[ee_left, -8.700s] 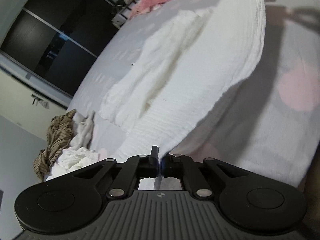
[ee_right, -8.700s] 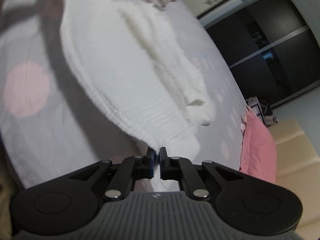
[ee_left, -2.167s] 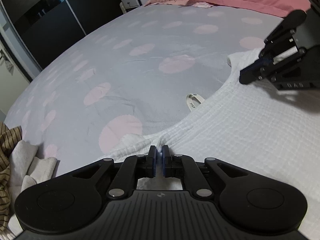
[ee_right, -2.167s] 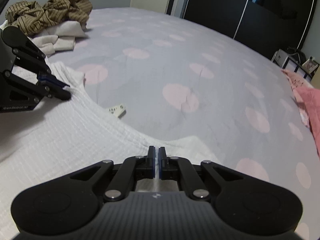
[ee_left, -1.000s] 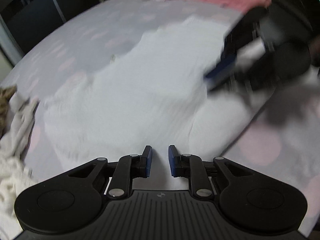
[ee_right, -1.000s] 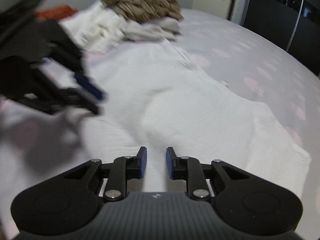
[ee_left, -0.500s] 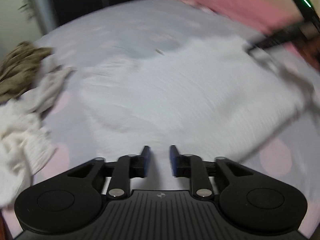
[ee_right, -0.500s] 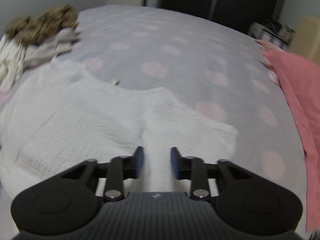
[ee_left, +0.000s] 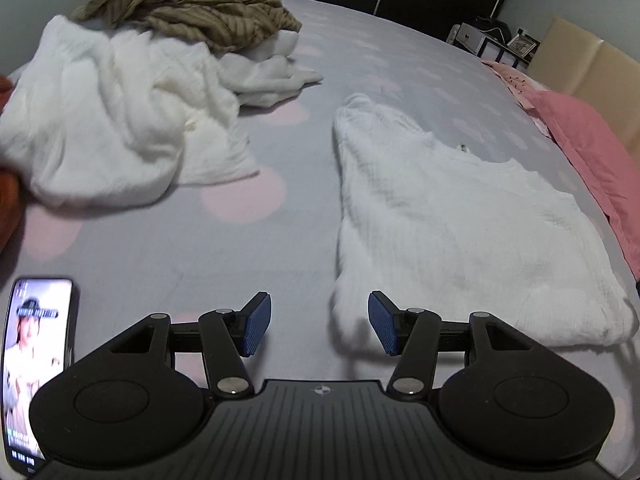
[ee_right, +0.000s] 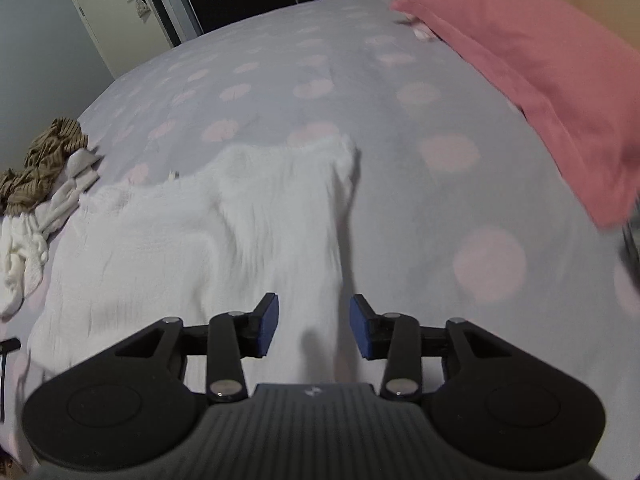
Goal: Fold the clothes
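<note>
Grey spotted bedsheet (ee_left: 280,248) carries one white shirt (ee_left: 440,216) lying flat; left gripper (ee_left: 319,330) and right gripper (ee_right: 313,329) hover at its near edge, both jaws wide and empty; one clothes pile (ee_left: 132,92) lies beyond, one phone (ee_left: 36,364) beside

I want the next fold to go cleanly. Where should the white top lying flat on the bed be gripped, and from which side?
Probably at its two near hem corners. The white top lies flat with its neckline far away, and its near edge is just ahead of both open grippers. Left gripper takes the near-left corner, right gripper the near-right edge, both coming in low from the near side, fingers sliding over and under the edge.
</note>
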The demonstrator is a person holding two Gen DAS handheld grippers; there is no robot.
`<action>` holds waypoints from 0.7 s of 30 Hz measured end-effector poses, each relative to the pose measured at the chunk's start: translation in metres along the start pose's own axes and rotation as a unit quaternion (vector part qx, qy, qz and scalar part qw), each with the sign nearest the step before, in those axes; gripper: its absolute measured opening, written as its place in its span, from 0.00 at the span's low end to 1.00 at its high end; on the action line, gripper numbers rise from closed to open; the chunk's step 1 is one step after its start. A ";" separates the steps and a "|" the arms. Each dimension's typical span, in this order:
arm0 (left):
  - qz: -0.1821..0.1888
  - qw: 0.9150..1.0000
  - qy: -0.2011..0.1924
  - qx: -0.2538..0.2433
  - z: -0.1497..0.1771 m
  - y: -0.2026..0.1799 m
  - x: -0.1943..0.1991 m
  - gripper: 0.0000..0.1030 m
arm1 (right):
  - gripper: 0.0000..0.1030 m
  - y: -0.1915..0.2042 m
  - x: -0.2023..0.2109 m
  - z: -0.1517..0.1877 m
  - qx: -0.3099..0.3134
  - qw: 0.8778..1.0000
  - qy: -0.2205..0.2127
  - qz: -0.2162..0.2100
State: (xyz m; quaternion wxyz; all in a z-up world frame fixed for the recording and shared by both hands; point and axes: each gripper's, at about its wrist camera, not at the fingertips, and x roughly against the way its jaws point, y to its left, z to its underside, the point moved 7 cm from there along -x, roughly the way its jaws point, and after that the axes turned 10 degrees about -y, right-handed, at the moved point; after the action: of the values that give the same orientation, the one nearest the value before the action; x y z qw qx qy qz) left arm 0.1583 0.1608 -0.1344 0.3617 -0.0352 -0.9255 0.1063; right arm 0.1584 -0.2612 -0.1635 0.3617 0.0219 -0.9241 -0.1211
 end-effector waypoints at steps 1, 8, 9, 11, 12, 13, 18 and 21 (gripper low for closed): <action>0.004 1.000 -0.002 -0.006 0.002 0.000 0.003 0.50 | 0.42 -0.004 0.005 0.011 -0.003 1.000 0.001 -0.002; 0.032 0.998 -0.024 -0.049 0.012 -0.012 0.002 0.52 | 0.42 -0.006 0.017 0.066 0.031 0.999 0.014 -0.028; 0.031 0.998 -0.024 -0.045 0.014 -0.013 -0.004 0.52 | 0.43 -0.004 0.017 0.069 0.046 0.998 0.012 -0.031; 0.032 0.999 -0.019 -0.029 0.018 -0.013 -0.014 0.52 | 0.47 -0.001 0.013 0.072 0.064 0.997 0.011 -0.036; 0.036 0.999 -0.017 -0.023 0.019 -0.014 -0.018 0.52 | 0.47 -0.001 0.010 0.072 0.067 0.997 0.012 -0.039; 0.040 0.999 -0.016 -0.017 0.021 -0.015 -0.022 0.51 | 0.47 -0.001 0.008 0.072 0.070 0.997 0.013 -0.041; 0.046 0.999 -0.007 -0.020 0.025 -0.022 -0.031 0.11 | 0.09 0.000 -0.006 0.070 0.083 0.995 0.018 -0.052; 0.036 0.999 -0.001 -0.022 0.025 -0.021 -0.032 0.07 | 0.08 -0.002 -0.007 0.069 0.093 0.994 0.021 -0.045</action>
State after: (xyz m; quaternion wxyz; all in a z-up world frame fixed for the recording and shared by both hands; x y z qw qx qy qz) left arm 0.1655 0.1311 -0.1689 0.3557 -0.0763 -0.9262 0.0985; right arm 0.1169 -0.2481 -0.2174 0.3712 0.0995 -0.9218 -0.0506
